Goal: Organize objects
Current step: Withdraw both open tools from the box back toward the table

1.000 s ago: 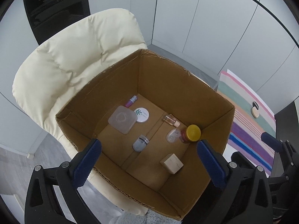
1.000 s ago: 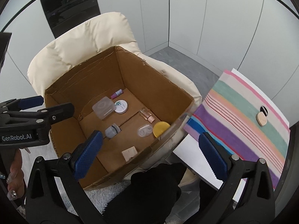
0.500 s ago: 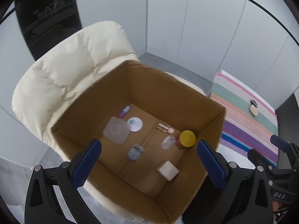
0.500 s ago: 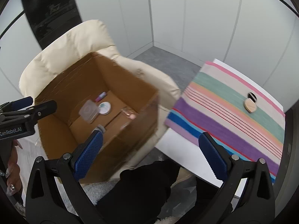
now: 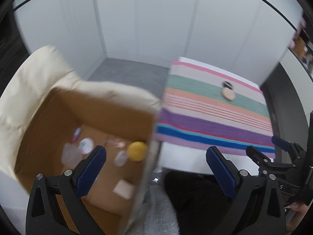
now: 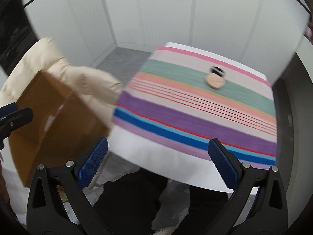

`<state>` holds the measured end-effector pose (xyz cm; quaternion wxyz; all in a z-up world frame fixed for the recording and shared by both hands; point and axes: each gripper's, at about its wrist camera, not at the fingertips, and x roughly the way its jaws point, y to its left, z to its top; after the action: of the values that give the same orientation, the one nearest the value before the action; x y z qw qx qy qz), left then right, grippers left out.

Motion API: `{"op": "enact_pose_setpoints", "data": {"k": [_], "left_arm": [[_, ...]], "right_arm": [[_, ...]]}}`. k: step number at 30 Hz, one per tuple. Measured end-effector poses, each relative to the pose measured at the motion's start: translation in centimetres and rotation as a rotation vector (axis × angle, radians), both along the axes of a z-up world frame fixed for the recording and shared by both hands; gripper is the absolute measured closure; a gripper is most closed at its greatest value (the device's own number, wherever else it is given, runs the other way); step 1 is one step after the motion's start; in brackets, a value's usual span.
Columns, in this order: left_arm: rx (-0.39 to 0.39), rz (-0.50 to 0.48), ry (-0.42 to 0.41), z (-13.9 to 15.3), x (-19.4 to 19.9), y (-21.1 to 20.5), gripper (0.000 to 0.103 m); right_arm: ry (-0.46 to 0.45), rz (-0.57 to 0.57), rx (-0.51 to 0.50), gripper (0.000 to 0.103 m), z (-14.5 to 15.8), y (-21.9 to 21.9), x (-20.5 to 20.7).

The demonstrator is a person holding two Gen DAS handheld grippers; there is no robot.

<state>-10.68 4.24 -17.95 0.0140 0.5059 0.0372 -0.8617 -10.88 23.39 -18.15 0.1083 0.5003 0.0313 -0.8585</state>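
A brown cardboard box (image 5: 49,113) rests on a cream padded chair (image 5: 23,82) and holds several small items, among them a yellow-lidded jar (image 5: 137,150) and a wooden block (image 5: 123,189). On the striped cloth (image 6: 195,105) lie a tan wooden disc (image 6: 214,81) and a small black round object (image 6: 217,70) touching it. My left gripper (image 5: 156,162) hangs open over the box's right wall. My right gripper (image 6: 157,158) is open above the table's near edge, far short of the disc. Both views are blurred.
The white table (image 6: 148,152) carries the striped cloth. White cabinet doors (image 6: 156,11) line the back, with grey floor (image 6: 121,56) between chair and table. A person's dark clothing (image 6: 133,201) fills the bottom. The right gripper also shows at the right edge (image 5: 281,156) of the left wrist view.
Both grippers have swung right, away from the box toward the striped table. The box has slid to the left in both views. Both stay open and empty.
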Motion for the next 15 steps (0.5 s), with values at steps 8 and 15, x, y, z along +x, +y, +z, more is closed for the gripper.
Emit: {"op": "enact_pose_setpoints", "data": {"k": [8,15], "left_arm": [[-0.031,-0.175,0.063,-0.7,-6.3,10.0,0.000],[-0.013,-0.384,0.028,-5.6,-12.1,19.1,0.001]], "right_arm": [[0.070,-0.175,0.082,0.000,0.0,8.9,-0.7],[0.029,-0.307,0.032,0.000,-1.4,16.0,-1.1]]}}
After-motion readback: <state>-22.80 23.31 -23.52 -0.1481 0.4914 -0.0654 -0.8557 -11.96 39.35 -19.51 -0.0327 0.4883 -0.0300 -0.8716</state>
